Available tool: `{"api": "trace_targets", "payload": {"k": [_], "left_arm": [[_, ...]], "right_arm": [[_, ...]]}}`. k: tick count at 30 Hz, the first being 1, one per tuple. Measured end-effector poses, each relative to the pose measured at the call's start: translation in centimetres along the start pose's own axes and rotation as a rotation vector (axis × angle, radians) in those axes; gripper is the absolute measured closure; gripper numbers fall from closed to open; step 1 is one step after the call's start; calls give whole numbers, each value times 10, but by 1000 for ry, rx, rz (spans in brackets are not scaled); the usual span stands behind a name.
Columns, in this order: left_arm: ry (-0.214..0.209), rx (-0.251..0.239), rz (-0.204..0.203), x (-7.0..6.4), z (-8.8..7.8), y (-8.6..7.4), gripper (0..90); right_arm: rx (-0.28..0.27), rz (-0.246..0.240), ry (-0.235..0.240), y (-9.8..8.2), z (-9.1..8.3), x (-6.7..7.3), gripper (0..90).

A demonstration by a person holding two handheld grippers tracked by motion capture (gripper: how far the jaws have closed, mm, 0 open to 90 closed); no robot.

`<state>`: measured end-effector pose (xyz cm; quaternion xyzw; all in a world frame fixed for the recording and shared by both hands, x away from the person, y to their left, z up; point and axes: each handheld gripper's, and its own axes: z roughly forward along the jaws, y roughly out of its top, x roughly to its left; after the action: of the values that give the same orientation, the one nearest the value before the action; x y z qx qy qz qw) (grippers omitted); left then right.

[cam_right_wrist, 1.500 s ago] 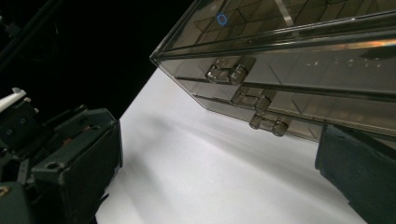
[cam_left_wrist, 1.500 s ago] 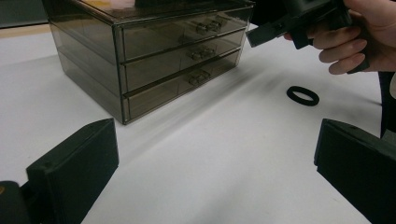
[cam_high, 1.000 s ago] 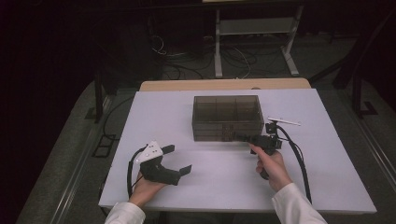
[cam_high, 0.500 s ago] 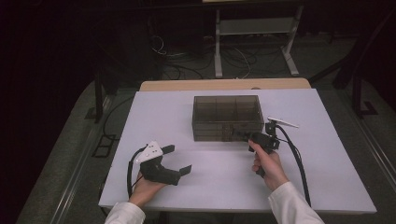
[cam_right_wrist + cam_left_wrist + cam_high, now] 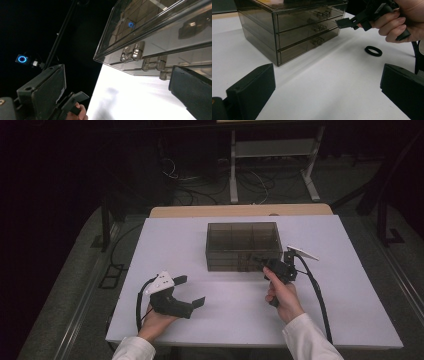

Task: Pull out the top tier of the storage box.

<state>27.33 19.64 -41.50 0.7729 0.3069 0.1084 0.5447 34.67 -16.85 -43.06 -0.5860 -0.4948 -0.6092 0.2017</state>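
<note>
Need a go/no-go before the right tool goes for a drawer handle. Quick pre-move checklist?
1. Right tool jaws open: ok, they stand wide apart in the right gripper view.
2. Right tool aimed at the drawer unit's front: ok, its handles lie between the jaws.
3. Which drawer handle it lines up with: cannot tell.
4. All three drawers shut: ok, the fronts sit flush in the left gripper view.
5. Left tool clear of the drawer unit: ok, open, apart from it.
6. Black ring out of the drawers' path: ok, it lies on the table beside the unit.
</note>
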Motion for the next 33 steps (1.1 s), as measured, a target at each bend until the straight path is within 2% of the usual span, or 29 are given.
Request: {"api": "trace_targets", "payload": {"k": [4, 5, 12, 13, 15, 17, 21, 33], "left_arm": [[-1, 1, 2, 0, 0, 0, 0], [-1, -1, 1, 0, 0, 0, 0], [-2, -2, 0, 0, 0, 0, 0], [-2, -2, 0, 0, 0, 0, 0], [-2, -3, 0, 0, 0, 0, 0], [-2, -3, -1, 0, 0, 0, 0], [-3, -1, 3, 0, 0, 0, 0], [-3, -1, 3, 0, 0, 0, 0]], "right_arm": [[-10, 18, 4, -1, 2, 1, 6], [-18, 18, 16, -2, 3, 0, 66], [-43, 50, 5, -3, 5, 1, 67], [-50, 55, 3, -4, 5, 1, 158], [-62, 54, -5, -5, 6, 2, 160], [-64, 64, -11, -6, 7, 2, 230], [-87, 78, -42, -7, 8, 3, 301], [-103, 128, -98, -8, 11, 1, 435]]}}
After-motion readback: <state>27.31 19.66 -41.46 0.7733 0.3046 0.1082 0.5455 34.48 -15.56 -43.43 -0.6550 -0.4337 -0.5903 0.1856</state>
